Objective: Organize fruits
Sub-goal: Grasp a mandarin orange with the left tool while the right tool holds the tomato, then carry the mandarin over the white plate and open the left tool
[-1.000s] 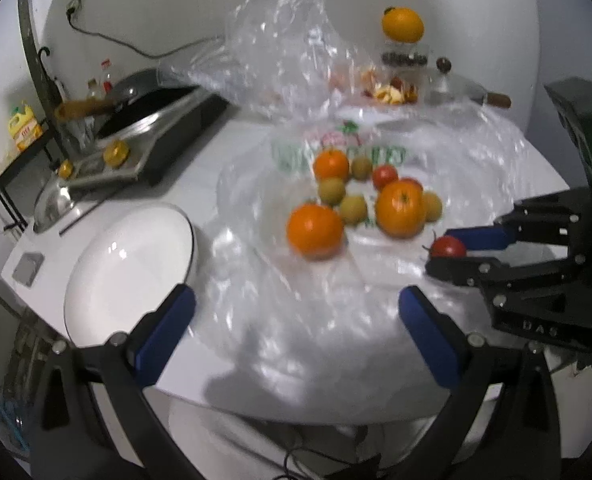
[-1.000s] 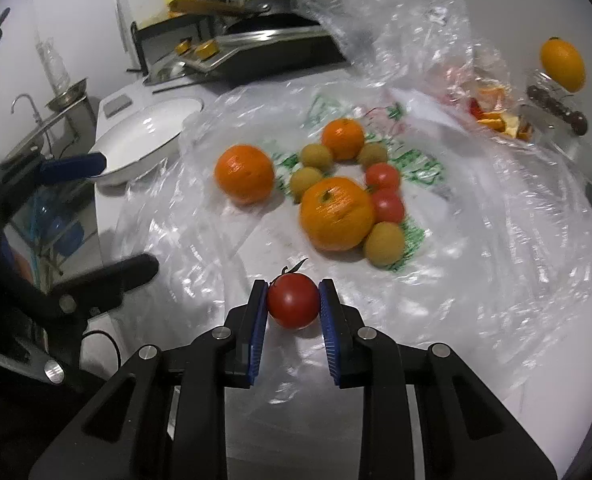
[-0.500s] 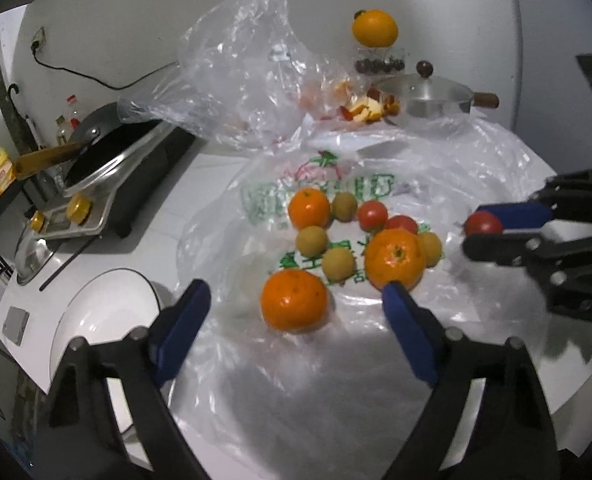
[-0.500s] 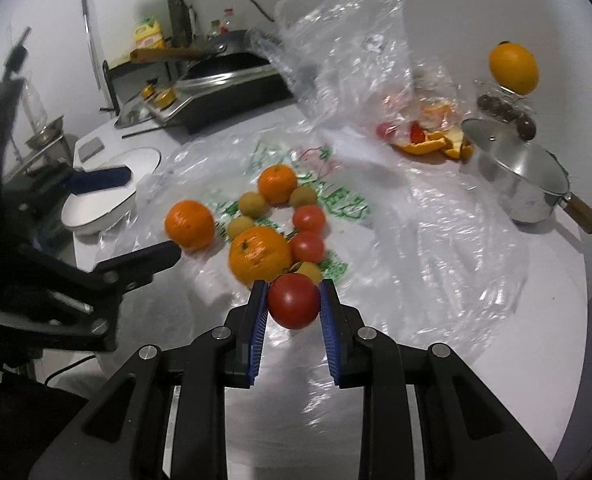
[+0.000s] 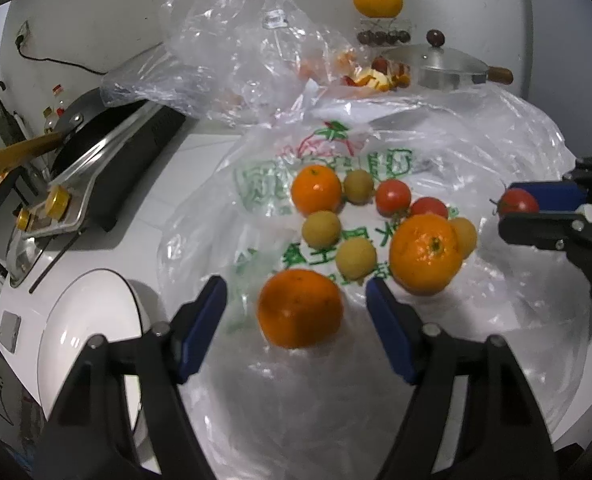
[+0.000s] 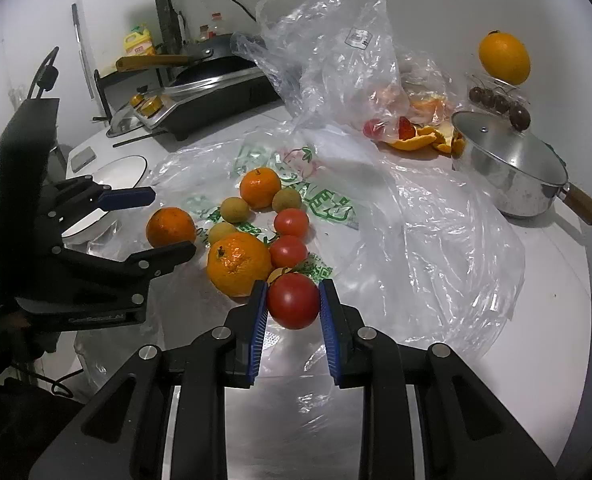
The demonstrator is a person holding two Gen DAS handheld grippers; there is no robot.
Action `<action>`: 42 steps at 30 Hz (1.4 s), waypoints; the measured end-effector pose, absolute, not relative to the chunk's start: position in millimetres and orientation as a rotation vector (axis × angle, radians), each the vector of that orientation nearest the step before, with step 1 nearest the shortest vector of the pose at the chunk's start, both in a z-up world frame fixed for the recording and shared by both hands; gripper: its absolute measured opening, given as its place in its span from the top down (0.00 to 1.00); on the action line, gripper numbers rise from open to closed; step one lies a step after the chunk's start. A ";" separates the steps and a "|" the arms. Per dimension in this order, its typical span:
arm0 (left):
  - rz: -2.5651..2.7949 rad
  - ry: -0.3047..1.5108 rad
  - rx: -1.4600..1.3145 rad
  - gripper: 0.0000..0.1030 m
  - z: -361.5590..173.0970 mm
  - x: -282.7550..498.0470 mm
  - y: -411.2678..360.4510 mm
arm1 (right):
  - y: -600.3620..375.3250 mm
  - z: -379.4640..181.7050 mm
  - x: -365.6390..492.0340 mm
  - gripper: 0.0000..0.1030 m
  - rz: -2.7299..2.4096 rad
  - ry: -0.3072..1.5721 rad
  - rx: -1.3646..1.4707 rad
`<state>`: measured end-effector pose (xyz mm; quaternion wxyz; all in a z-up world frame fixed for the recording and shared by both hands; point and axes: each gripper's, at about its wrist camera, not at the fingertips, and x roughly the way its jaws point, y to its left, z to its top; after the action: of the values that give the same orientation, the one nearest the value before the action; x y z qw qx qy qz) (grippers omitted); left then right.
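My right gripper (image 6: pixel 291 307) is shut on a red tomato (image 6: pixel 293 301) and holds it above the plastic sheet; the tomato also shows in the left wrist view (image 5: pixel 518 203). My left gripper (image 5: pixel 296 300) is open, its jaws on either side of an orange (image 5: pixel 300 307) that lies on the printed plastic bag (image 5: pixel 328 160). Two more oranges (image 5: pixel 424 258), two tomatoes (image 5: pixel 393 197) and several small yellow-green fruits (image 5: pixel 321 229) lie in a cluster behind it. A white plate (image 5: pixel 92 328) sits at the left.
A crumpled clear bag (image 6: pixel 336 56) stands at the back. A steel pot with lid (image 6: pixel 508 168), fruit peels (image 6: pixel 420 136) and an orange on a stand (image 6: pixel 504 58) are at the right rear. An induction cooker with a pan (image 5: pixel 108 140) is at the left rear.
My left gripper has moved forward and down until its open jaws flank the near orange. My right gripper has drawn back and lifted with the tomato, away from the fruit cluster.
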<state>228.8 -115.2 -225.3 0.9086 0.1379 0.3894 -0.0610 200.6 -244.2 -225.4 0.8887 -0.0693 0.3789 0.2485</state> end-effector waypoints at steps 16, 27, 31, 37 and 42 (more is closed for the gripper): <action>-0.174 0.756 0.212 0.55 -200.6 208.7 -111.0 | -243.4 -216.0 192.0 0.73 0.500 0.760 -0.150; -0.193 0.689 0.168 0.55 -173.1 181.9 -97.8 | -228.8 -198.5 175.6 0.73 0.497 0.725 -0.181; -0.184 0.671 0.154 0.55 -168.3 173.7 -86.3 | -219.6 -192.1 171.3 0.73 0.502 0.713 -0.195; -0.165 0.646 0.135 0.55 -162.3 162.9 -63.5 | -200.5 -182.3 166.4 0.73 0.514 0.693 -0.218; -0.137 0.629 0.111 0.55 -158.6 154.6 -37.9 | -179.5 -177.9 163.6 0.73 0.528 0.685 -0.235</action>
<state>154.6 -37.9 -158.6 0.9470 0.0547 0.3092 -0.0673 163.6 -179.5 -177.9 0.9013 -0.1135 0.3311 0.2552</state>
